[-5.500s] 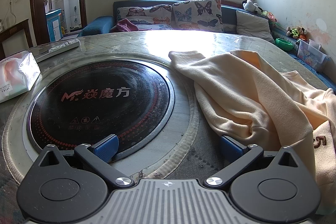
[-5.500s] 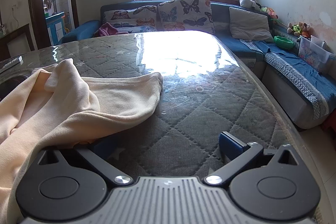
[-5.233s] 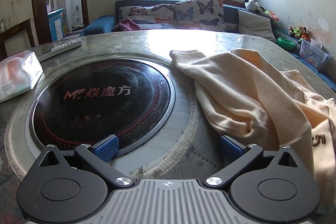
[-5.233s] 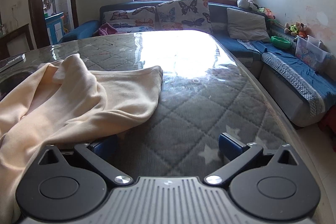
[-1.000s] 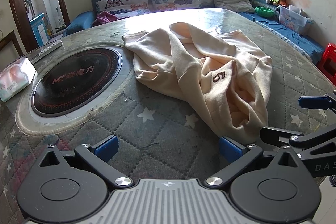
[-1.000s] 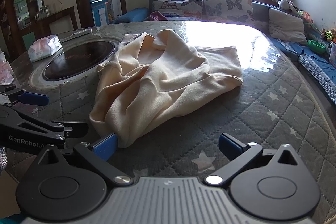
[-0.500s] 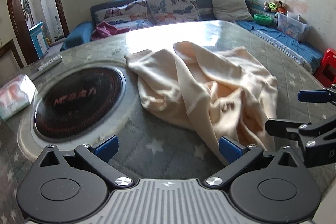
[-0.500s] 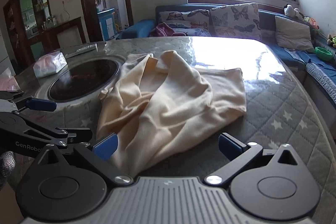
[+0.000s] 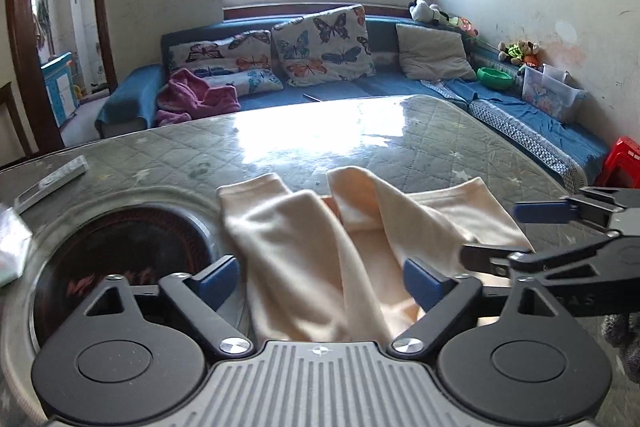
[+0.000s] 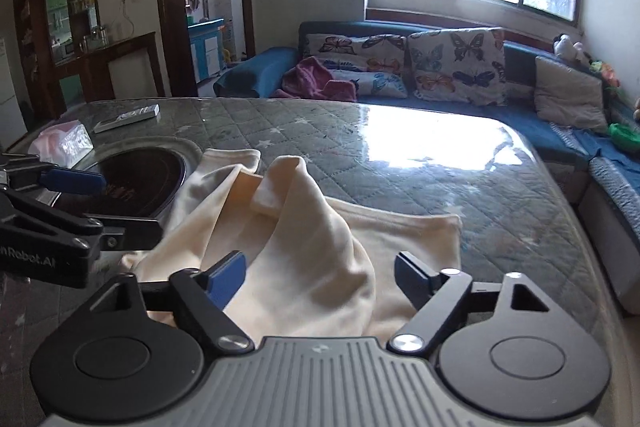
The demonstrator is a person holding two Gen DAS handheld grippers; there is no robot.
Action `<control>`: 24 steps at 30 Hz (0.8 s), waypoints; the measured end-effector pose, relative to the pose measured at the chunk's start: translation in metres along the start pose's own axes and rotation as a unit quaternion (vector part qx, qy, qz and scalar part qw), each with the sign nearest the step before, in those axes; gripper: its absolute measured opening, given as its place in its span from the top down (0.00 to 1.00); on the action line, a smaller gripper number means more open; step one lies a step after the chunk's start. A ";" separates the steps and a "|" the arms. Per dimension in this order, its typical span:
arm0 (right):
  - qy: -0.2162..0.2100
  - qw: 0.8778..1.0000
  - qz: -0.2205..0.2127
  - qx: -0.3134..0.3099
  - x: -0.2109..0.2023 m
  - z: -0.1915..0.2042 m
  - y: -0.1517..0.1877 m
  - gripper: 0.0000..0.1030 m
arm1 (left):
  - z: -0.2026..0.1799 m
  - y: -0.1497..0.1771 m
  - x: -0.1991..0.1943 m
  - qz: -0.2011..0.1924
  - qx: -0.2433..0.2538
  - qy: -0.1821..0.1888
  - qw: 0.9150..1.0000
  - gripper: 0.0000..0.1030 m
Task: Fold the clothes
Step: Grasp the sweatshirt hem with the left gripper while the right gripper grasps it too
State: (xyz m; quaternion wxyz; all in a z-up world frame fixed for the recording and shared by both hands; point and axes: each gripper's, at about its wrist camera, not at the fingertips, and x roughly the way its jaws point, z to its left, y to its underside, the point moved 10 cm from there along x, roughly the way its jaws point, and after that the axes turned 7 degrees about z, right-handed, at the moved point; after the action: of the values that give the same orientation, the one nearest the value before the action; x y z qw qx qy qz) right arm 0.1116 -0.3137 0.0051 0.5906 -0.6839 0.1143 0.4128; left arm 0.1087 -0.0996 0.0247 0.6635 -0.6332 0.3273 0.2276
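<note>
A cream sweatshirt lies crumpled on the quilted grey table, its sleeve end near the round black cooktop. It also shows in the right wrist view. My left gripper is open, its fingers on either side of the near part of the cloth. My right gripper is open over the near edge of the cloth. The right gripper shows at the right of the left wrist view. The left gripper shows at the left of the right wrist view.
A remote and a tissue pack lie at the table's far left. A blue sofa with butterfly cushions stands beyond the table. A red stool stands on the floor at right.
Both grippers have come down and forward to the near edge of the sweatshirt. The cloth now lies between the fingers of each. Both stay open.
</note>
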 end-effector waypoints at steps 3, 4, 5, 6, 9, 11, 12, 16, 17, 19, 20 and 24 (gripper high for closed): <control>-0.017 1.000 0.005 0.001 0.022 -0.003 -0.017 0.30 | -0.001 -0.011 0.020 0.011 -0.003 0.002 1.000 0.21; -0.021 1.000 0.005 0.002 0.027 -0.003 -0.021 0.33 | -0.001 -0.014 0.026 0.014 -0.002 0.003 1.000 0.22; -0.026 1.000 0.006 0.002 0.034 -0.003 -0.026 0.38 | -0.002 -0.017 0.032 0.017 -0.001 0.003 1.000 0.22; -0.030 1.000 0.007 0.001 0.041 -0.003 -0.031 0.40 | -0.001 -0.019 0.037 0.020 -0.001 0.003 1.000 0.23; -0.049 0.999 0.023 0.004 0.064 -0.005 -0.036 0.43 | 0.006 -0.021 0.053 0.031 -0.002 -0.008 0.999 0.31; -0.059 0.998 0.035 0.006 0.076 -0.004 -0.035 0.48 | 0.011 -0.018 0.065 0.050 -0.013 0.000 0.999 0.42; -0.059 0.997 0.039 0.004 0.081 -0.004 -0.034 0.49 | 0.013 -0.015 0.069 0.056 -0.017 0.003 0.998 0.50; -0.051 0.997 0.049 -0.011 0.092 0.001 -0.030 0.75 | 0.017 -0.008 0.071 0.057 -0.019 0.017 0.998 0.83; -0.038 0.998 0.051 -0.015 0.093 0.000 -0.029 0.83 | 0.018 -0.007 0.069 0.056 -0.022 0.021 0.998 0.90; -0.035 0.998 0.037 -0.020 0.085 0.000 -0.030 0.91 | 0.022 -0.006 0.061 0.047 -0.028 0.024 0.998 0.94; -0.031 0.999 0.030 -0.022 0.078 -0.001 -0.031 0.92 | 0.025 -0.006 0.055 0.042 -0.032 0.024 0.998 0.96; 0.002 1.000 0.000 -0.025 0.045 -0.011 -0.031 0.93 | 0.042 0.003 0.026 0.020 -0.054 0.022 0.998 0.97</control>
State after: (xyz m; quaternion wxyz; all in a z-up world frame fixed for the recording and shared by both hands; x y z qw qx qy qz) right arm 0.1646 -0.3008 -0.0048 0.5728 -0.6993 0.1052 0.4144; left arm 0.1305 -0.0604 0.0036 0.6161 -0.6666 0.3412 0.2441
